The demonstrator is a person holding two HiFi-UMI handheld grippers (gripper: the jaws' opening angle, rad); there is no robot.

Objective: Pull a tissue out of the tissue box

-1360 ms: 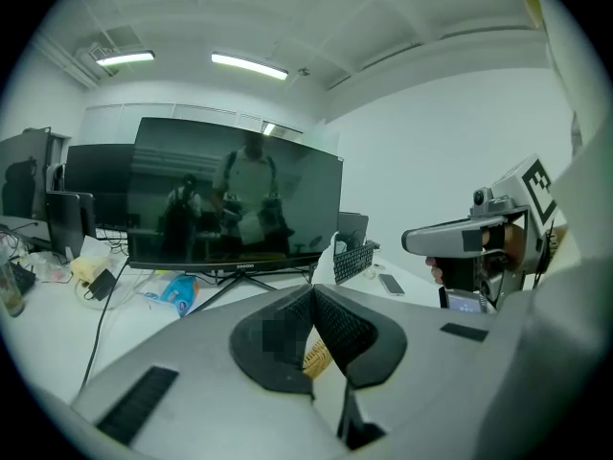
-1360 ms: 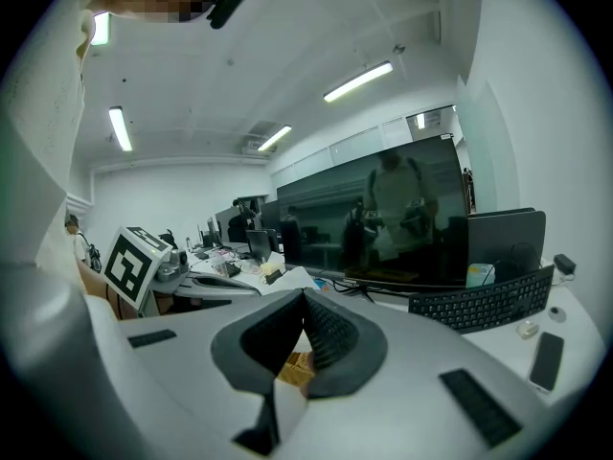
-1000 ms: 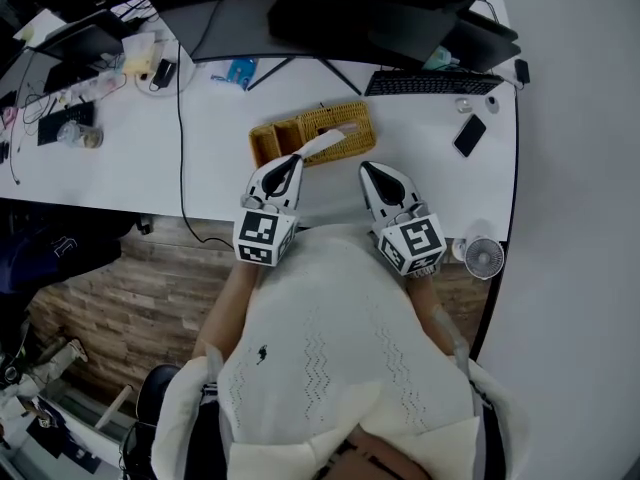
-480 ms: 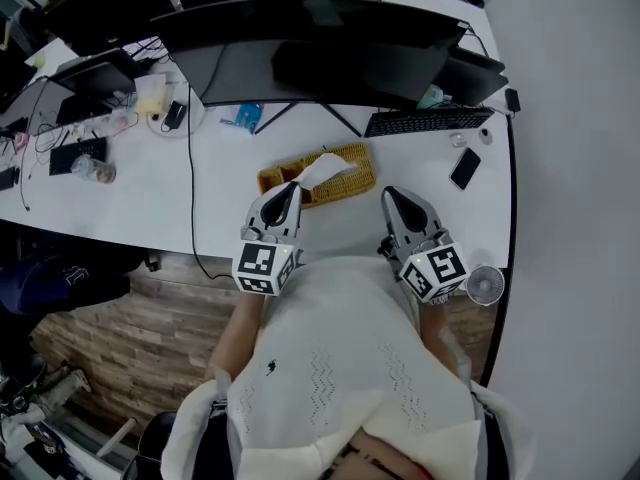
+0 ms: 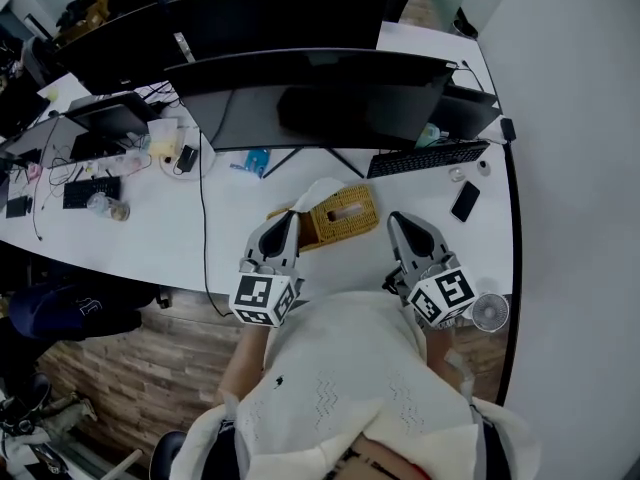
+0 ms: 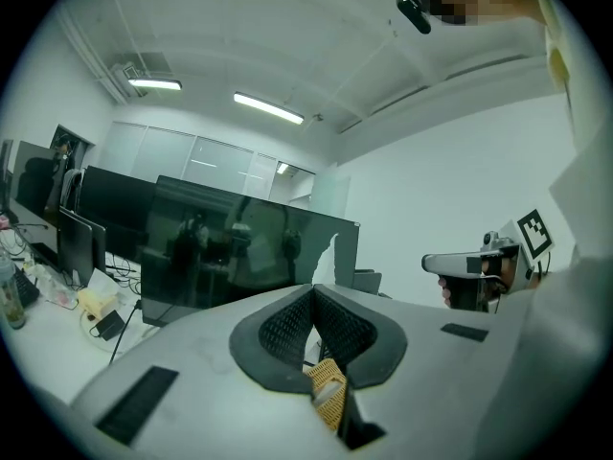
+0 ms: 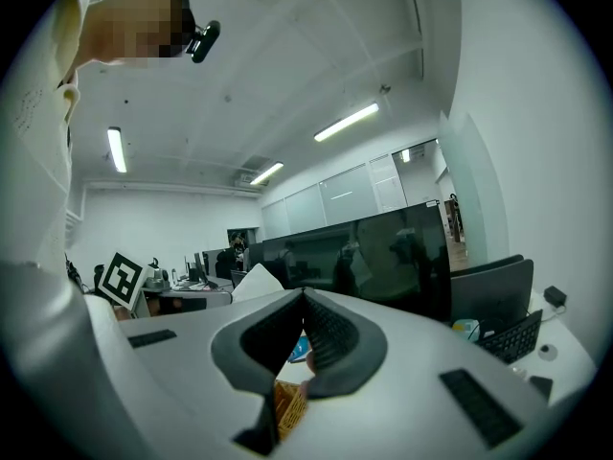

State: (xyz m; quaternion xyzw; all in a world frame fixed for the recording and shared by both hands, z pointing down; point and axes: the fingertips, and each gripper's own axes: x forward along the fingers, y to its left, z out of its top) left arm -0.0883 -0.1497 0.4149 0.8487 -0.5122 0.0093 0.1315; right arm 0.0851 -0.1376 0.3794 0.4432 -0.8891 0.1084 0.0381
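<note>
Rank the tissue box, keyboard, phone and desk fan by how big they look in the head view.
1. tissue box: the broadest patch.
2. keyboard: longer but much thinner, so close to first.
3. desk fan.
4. phone: near the fan's size, and the fan sits nearer the camera, so these two are unsure.

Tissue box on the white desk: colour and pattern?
Yellow-tan woven wicker tissue box, with a basket-weave texture all over. It shows clearest in the head view.

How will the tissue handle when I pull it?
The tissue, a thin sheet pinched in the left gripper, will probably be floppy and very light. Its ragged edge in the left gripper view suggests it could tear if jerked.
</note>
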